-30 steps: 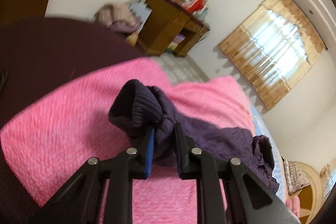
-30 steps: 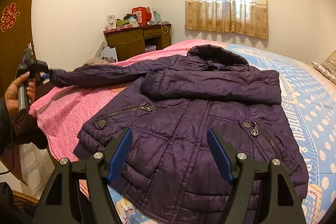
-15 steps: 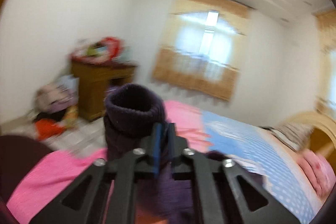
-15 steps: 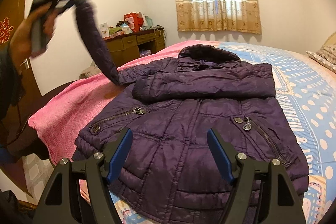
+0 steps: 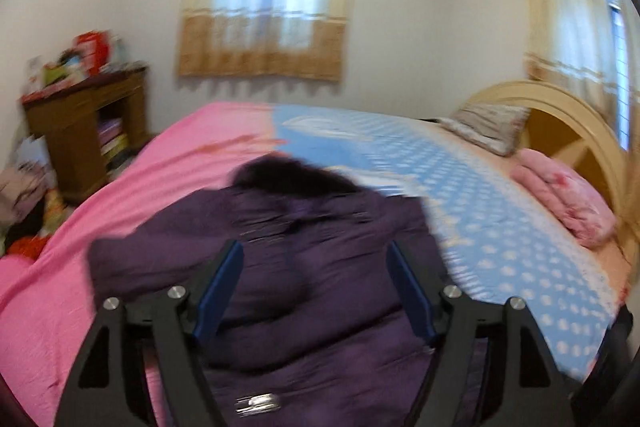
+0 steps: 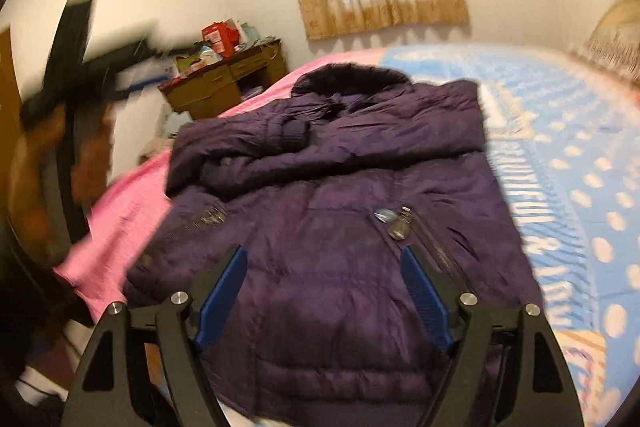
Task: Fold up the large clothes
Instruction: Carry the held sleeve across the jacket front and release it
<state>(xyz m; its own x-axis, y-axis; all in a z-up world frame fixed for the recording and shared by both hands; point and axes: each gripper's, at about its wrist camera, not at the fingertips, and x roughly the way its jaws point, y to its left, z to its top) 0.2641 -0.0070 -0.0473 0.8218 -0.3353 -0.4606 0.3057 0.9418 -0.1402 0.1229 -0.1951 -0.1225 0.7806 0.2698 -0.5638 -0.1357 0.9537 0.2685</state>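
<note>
A dark purple puffer jacket point(image 6: 332, 211) lies front up on the bed, also in the left wrist view point(image 5: 304, 267). Both sleeves lie folded across its chest; one ribbed cuff point(image 6: 294, 135) rests near the middle. Its dark collar point(image 6: 352, 75) points to the far side. My left gripper point(image 5: 316, 263) is open and empty above the jacket; from the right wrist view it shows as a blurred black shape in a hand point(image 6: 80, 67) at the left. My right gripper point(image 6: 322, 267) is open and empty over the jacket's lower part.
The bed has a pink blanket point(image 5: 120, 211) on the left and a blue dotted sheet point(image 5: 480, 211) on the right. A folded pink cloth point(image 5: 560, 195) and pillow point(image 5: 484, 127) lie by the headboard. A cluttered wooden desk point(image 5: 88, 123) stands at the left wall.
My left gripper carried the left sleeve up and over onto the jacket's chest, then opened and let it go. The right gripper stayed open and shifted slightly.
</note>
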